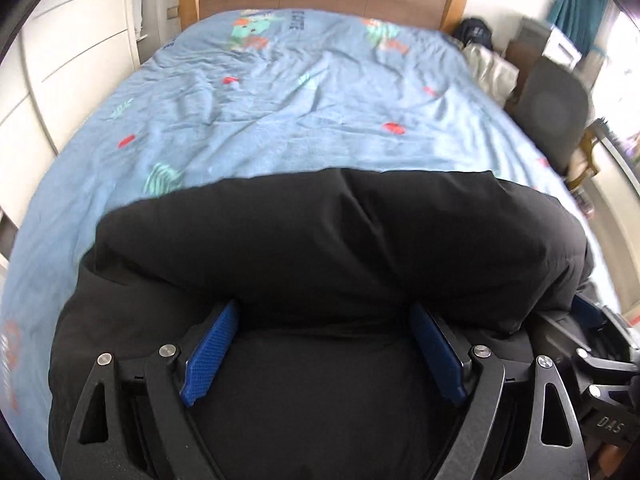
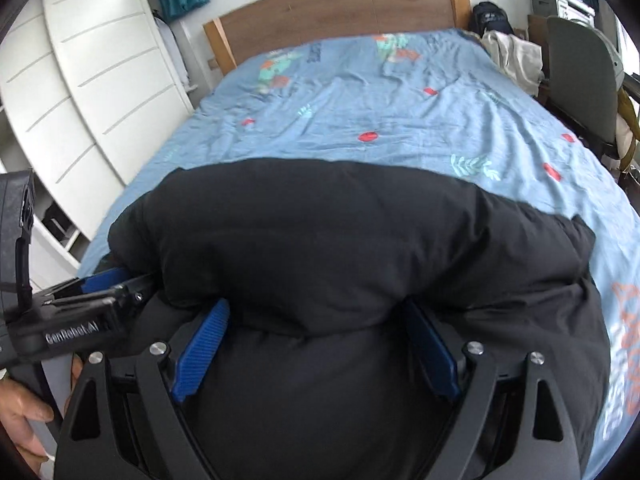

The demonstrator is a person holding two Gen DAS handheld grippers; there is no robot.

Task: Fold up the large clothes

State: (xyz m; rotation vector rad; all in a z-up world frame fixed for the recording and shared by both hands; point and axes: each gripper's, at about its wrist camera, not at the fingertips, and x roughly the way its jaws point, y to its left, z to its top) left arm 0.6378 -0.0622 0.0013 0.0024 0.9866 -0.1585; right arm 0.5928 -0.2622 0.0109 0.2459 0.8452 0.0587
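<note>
Jacket: black, lying bunched on blue bed cover.
L gripper: fingers spread wide, tips going under jacket fold.
R gripper: same, released.

A puffy black jacket of matt, smooth cloth is lying on a wrinkled light-blue printed cotton-like bedsheet. The left gripper and right gripper are showing ribbed blue pads, matt black arms and shiny metal bolts. The wooden headboard is looking smooth.
</note>
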